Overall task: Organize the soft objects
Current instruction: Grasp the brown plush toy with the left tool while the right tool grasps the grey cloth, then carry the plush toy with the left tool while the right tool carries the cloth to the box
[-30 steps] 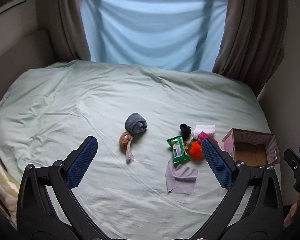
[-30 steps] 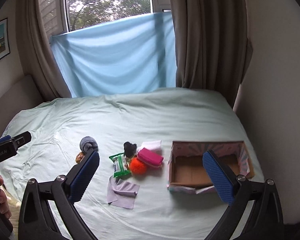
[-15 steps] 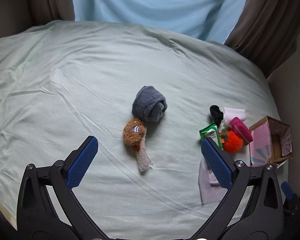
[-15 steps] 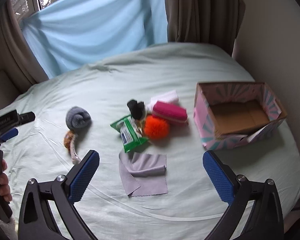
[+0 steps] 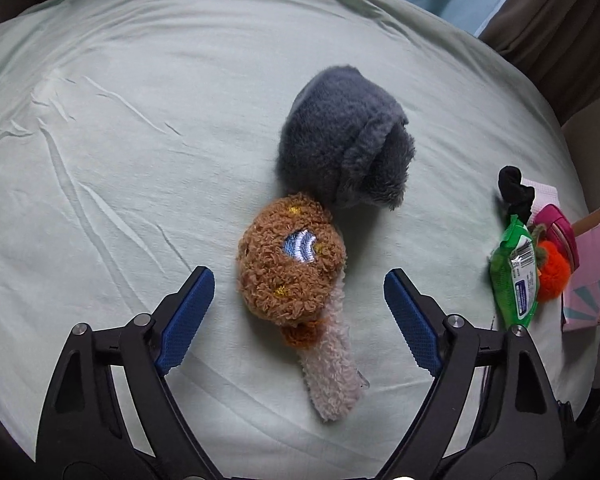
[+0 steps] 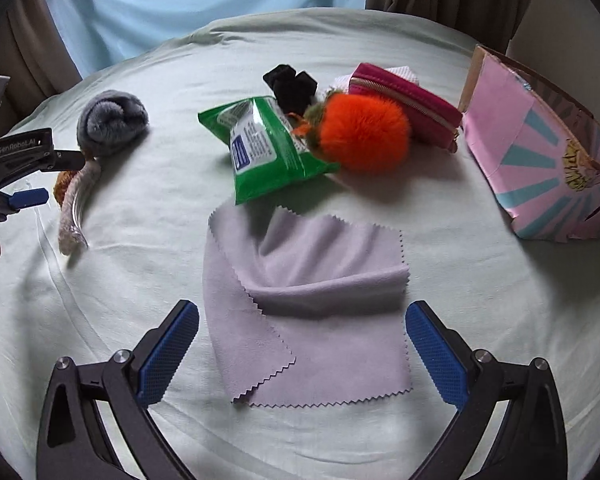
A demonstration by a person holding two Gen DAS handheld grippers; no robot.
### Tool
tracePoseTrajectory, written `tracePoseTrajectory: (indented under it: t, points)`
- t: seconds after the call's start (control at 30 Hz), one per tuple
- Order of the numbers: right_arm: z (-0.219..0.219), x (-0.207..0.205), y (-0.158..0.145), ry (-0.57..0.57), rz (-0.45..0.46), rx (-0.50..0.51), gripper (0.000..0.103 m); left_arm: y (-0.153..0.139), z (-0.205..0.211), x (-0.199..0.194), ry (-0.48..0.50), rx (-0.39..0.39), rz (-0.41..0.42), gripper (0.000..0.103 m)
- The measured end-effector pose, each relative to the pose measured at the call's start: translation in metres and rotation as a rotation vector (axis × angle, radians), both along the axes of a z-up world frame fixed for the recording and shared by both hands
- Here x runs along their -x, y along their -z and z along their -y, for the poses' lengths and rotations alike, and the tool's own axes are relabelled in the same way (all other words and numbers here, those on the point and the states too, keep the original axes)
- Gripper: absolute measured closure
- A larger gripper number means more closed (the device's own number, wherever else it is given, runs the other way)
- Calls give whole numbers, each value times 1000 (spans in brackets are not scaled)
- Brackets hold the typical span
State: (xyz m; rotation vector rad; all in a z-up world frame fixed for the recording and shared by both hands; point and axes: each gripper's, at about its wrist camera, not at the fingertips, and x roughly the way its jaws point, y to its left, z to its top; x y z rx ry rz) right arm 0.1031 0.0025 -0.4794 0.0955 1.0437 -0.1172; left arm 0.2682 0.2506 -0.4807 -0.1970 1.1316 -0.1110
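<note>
Left wrist view: steeply down onto the pale green bed sheet [image 5: 140, 160] from close above, past two blue-padded fingers [image 5: 186, 316], centred on a brown plush toy [image 5: 292, 264] touching a grey fuzzy roll [image 5: 340, 148]. Right wrist view: likewise steeply down and near, over a lilac cloth [image 6: 312, 304]. Shared between both: toy, roll, green wipes pack [image 6: 260, 148], orange pom-pom [image 6: 364, 136], pink pouch [image 6: 408, 104] and patterned box [image 6: 540, 160].

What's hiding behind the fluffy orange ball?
Behind the fluffy orange ball lies a pink zip pouch, with something white peeking over it. The rest of the white thing is covered.
</note>
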Motion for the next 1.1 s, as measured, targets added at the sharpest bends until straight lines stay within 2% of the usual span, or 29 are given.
tracePoseTrajectory:
  t: [0.2, 0.27, 0.33, 0.4, 0.43, 0.5, 0.63, 0.7, 0.8, 0.9, 1.1]
  points:
    - [-2, -9, 20, 10, -18, 5, 0, 18, 11, -6, 4, -28, -11, 23]
    - [1, -10, 20, 21, -6, -8, 0, 17, 13, -7, 10, -40, -8, 30]
    - [4, -10, 20, 23, -2, -14, 1, 17, 15, -9, 13, -57, -10, 50]
    - [6, -9, 18, 29, 7, -14, 10, 18, 14, -13, 13, -67, -15, 61]
    - [7, -7, 16, 32, 10, -15, 13, 18, 12, -14, 14, -59, -17, 62]
    - [9, -10, 13, 40, 11, -15, 26, 16, 10, -15, 18, -49, -14, 64]
    - [16, -12, 7, 76, 12, -27, 50, 12, 5, -11, 27, -50, -5, 66]
    - [21, -16, 4, 85, 9, -39, 69, 10, 3, -8, 26, -49, -1, 66]
    - [23, -23, -3, 80, 1, -57, 85, 7, 4, -4, 27, -46, 1, 67]
    - [23, -31, -9, 88, 13, -74, 91, 1, 8, -1, 33, -48, 3, 67]
    - [30, -33, -32, 90, 60, -93, 92, -24, 13, 12, 67, -50, 27, 67]
